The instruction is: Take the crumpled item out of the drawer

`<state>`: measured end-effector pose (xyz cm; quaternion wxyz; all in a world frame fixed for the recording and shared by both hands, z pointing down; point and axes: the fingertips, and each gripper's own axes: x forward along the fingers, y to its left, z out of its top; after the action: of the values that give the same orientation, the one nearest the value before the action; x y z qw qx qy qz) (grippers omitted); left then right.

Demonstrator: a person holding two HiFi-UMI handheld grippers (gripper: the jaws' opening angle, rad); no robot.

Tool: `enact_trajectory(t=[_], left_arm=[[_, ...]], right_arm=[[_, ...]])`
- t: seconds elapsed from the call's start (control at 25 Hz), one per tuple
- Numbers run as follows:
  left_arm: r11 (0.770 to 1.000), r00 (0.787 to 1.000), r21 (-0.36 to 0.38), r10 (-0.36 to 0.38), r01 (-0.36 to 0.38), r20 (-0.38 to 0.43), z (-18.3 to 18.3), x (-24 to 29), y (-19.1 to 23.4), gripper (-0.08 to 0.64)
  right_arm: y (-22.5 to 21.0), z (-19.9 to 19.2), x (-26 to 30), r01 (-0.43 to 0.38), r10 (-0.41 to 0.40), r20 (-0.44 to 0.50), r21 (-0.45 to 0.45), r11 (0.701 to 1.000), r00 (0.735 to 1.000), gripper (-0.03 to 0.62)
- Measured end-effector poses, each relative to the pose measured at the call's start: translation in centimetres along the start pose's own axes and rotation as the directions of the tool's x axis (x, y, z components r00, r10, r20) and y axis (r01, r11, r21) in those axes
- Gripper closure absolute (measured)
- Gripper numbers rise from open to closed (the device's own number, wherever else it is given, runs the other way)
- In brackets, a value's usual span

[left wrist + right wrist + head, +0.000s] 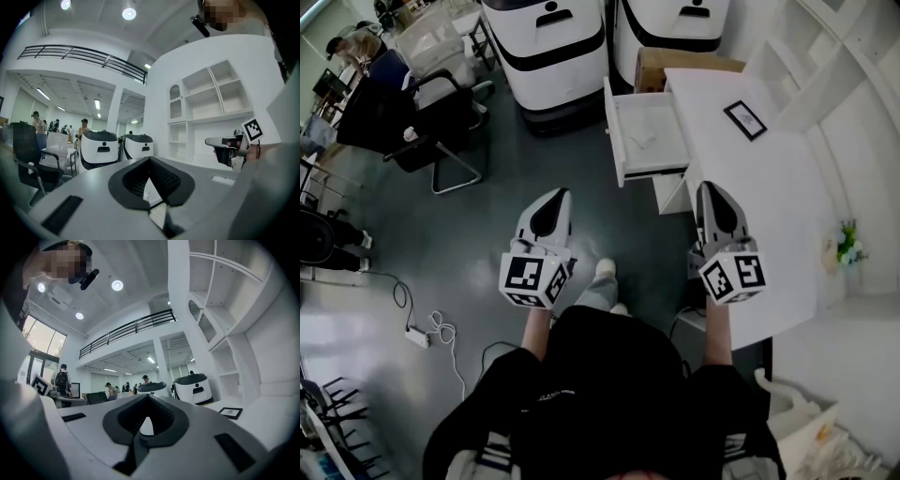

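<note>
White drawer [661, 117] juts ahead of left gripper [560, 197] and right gripper [709, 189], both closed, empty.

Bright, even light from ceiling lamps [129, 13]. The white desk [769, 187] glares and the grey floor [478, 253] has a soft sheen. Shadows are faint. Gripper views bulge, corners black; the right gripper [147, 404] looks soft up close.

Three cameras: one on your head, one on each gripper.
Your head camera looks steeply down on the left gripper [553, 199], the right gripper [711, 190] and the desk [769, 187]. Each gripper camera sits close behind its own jaws and looks level across the room. All three catch the white machines [548, 47]. The left gripper view also takes in your right gripper, and the right gripper view shares the picture frame [230, 412] with the head view.
</note>
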<state>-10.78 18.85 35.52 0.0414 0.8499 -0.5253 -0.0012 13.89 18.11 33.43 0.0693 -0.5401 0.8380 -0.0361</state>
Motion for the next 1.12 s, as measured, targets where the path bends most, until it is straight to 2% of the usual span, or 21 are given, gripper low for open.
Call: enact_trajectory(t=[0.28,0.6,1.12], left_arm=[[0.999,0.999,-0.013,-0.039,0.039,-0.003,0.3,6.9,3.7,0.561],[0.996,0.996,-0.043,-0.083,0.082,-0.023,-0.3,11.8,7.3,0.562],[0.988,0.990,-0.110,-0.114,0.104,-0.086,-3.2,17.7,9.1,0.561]], right_arm=[[-2.5,-0.8,6.4,0.039,-0.039,-0.019,0.018,0.999,0.999,0.600],[-3.6,-1.9,12.0,0.066,-0.065,-0.053,0.021,0.998,0.997,0.600],[-7.3,-5.2,17.5,0.096,-0.087,-0.138,0.053,0.994,0.987,0.600]])
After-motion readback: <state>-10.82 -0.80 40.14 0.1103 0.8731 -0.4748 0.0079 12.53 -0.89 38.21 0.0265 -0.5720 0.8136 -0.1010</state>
